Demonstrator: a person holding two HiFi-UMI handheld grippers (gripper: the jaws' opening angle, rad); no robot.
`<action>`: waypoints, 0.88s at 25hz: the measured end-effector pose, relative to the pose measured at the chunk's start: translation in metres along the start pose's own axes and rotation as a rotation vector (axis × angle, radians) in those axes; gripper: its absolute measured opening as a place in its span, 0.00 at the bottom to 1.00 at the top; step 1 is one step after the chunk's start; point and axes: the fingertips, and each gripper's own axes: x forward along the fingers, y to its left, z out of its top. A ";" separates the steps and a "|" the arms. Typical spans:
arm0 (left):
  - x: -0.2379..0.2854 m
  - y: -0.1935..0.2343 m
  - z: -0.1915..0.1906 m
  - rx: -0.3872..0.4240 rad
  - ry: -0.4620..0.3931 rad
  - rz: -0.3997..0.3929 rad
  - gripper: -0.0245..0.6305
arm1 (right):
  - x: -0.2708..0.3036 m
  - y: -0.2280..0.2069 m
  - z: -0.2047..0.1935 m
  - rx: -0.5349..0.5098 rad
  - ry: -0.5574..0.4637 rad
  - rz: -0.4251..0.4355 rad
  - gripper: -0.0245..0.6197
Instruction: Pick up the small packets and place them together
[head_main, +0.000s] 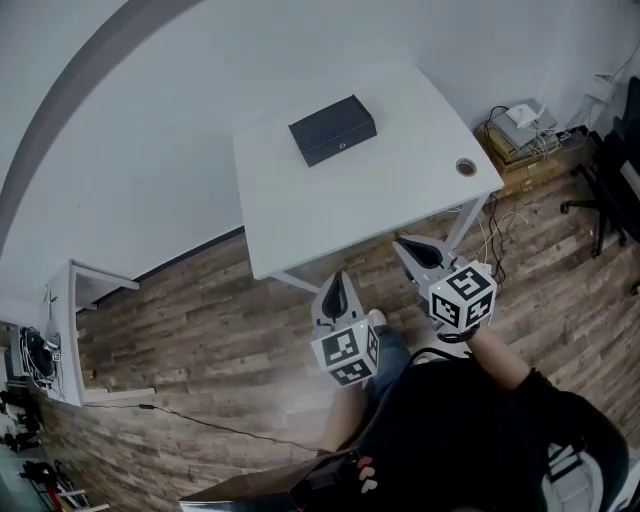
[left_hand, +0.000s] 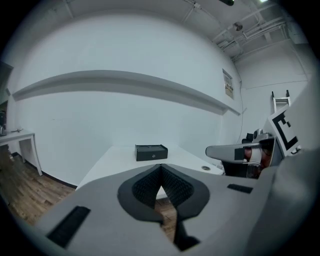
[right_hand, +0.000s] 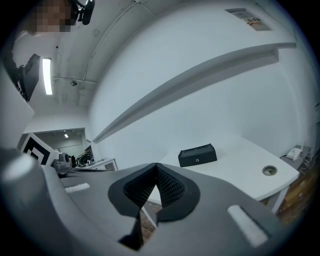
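1. Side table (head_main: 92, 282): white, at the left edge of the head view, standing on the floor.
2. Floor (head_main: 200, 330): wood-pattern planks, running under all items.
3. White table (head_main: 400, 190): rectangular, set against the pale wall; it carries item 4.
4. Black box (head_main: 333, 129): lid shut, lying flat close to the table's far edge, about midway along it. It also shows in the left gripper view (left_hand: 151, 152) and the right gripper view (right_hand: 197, 155).
5. Left gripper (head_main: 340, 285): off the table, past its near edge and above the floor, tips pointing toward the table. Its marker cube (head_main: 346, 355) faces upward. In its own view (left_hand: 160, 172) the ribbed pads meet at the tip, so the jaws are together and clamp nothing.
6. Right gripper (head_main: 410, 248): just off the table's near edge, toward the near right corner, beside item 5 but apart from it. In its own view (right_hand: 156, 170) the jaws are pressed together and clamp nothing.
7. Cable hole (head_main: 466, 167): a round opening in the tabletop at the near right corner.
8. Cartons (head_main: 515, 135): stacked on the floor to the right of the table, with wires alongside.
9. Chair (head_main: 610, 170): dark, at the right edge of the head view.
10. Small packets: their location cannot be told from these views.
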 end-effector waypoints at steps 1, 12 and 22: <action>0.013 0.007 0.009 0.013 -0.005 -0.009 0.04 | 0.015 -0.004 0.003 0.007 0.003 0.000 0.04; 0.142 0.080 0.074 0.089 -0.026 -0.114 0.04 | 0.153 -0.056 0.036 0.024 0.020 -0.086 0.04; 0.206 0.091 0.072 0.075 0.015 -0.121 0.04 | 0.205 -0.114 0.039 0.001 0.079 -0.133 0.04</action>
